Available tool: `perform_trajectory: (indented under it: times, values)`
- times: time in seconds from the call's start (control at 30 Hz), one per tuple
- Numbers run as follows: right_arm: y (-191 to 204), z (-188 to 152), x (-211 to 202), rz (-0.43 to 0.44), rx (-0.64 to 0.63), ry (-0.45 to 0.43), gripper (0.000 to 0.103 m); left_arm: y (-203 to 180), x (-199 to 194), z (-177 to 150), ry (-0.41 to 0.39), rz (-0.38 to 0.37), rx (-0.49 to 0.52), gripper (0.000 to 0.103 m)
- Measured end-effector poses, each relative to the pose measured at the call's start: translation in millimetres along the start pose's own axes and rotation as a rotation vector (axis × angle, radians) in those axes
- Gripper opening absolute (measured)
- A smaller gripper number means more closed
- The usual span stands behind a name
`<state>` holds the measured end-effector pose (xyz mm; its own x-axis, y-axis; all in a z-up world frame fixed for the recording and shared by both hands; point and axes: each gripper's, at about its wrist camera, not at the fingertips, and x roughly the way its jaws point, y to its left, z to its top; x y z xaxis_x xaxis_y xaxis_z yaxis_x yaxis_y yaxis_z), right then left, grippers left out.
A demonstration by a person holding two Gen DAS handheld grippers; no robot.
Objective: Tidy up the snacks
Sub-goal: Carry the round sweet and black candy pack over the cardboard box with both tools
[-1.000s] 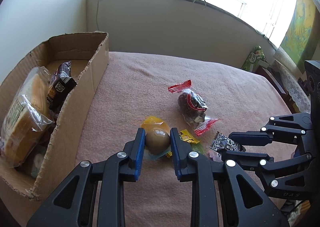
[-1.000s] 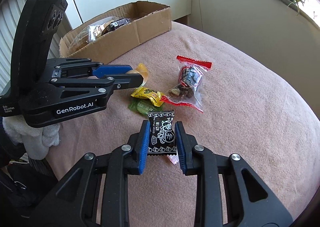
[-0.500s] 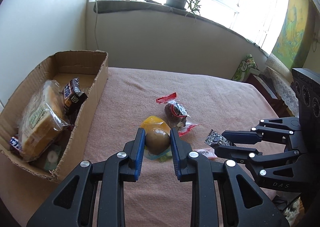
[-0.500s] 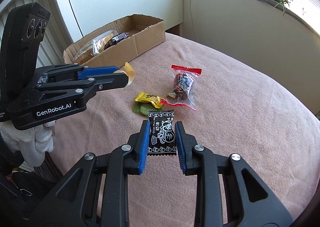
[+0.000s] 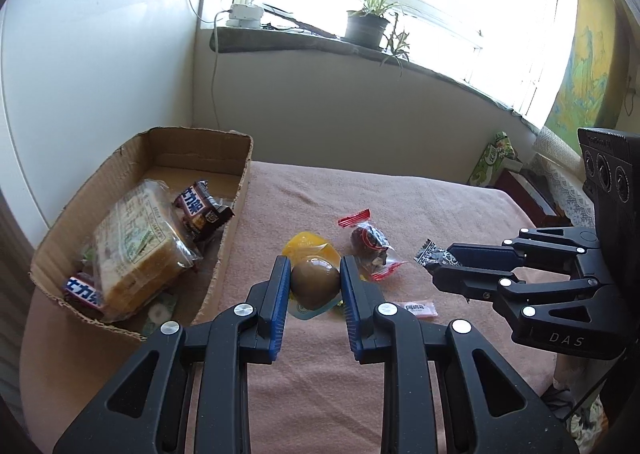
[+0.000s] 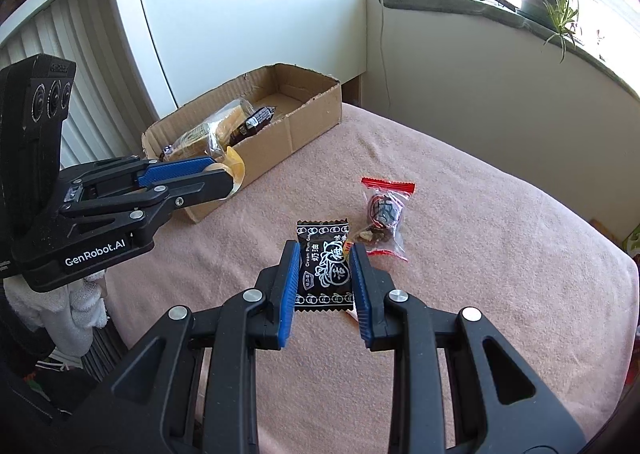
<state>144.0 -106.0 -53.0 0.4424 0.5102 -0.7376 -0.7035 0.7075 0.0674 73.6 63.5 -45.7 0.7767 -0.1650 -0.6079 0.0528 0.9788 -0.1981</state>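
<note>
Left hand-held gripper [image 5: 314, 282] grasping a brown egg snack in yellow wrap [image 5: 315, 281], held above the pink-covered surface [image 5: 400, 205] just right of the cardboard box [image 5: 236, 221]. Right hand-held gripper [image 6: 325, 266] clenched on a black candy packet [image 6: 323, 266], lifted off the surface, well right of the box. Red-sealed clear snack bag [image 6: 382, 213] lies on the surface right of the box. Inside the box: bread pack [image 5: 136, 242], chocolate bars [image 5: 200, 209].

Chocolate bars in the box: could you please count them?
2 chocolate bars: one beside the bread packet, one in the box's near corner; others may be hidden.
</note>
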Motion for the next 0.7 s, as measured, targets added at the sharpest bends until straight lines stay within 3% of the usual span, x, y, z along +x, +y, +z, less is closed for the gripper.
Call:
perform_trajectory:
  times: [0.7]
  values:
    - [72,55,33,0.085,-0.044,-0.047,0.026,96,-32,6,-0.077,0.129,-0.101,0.024]
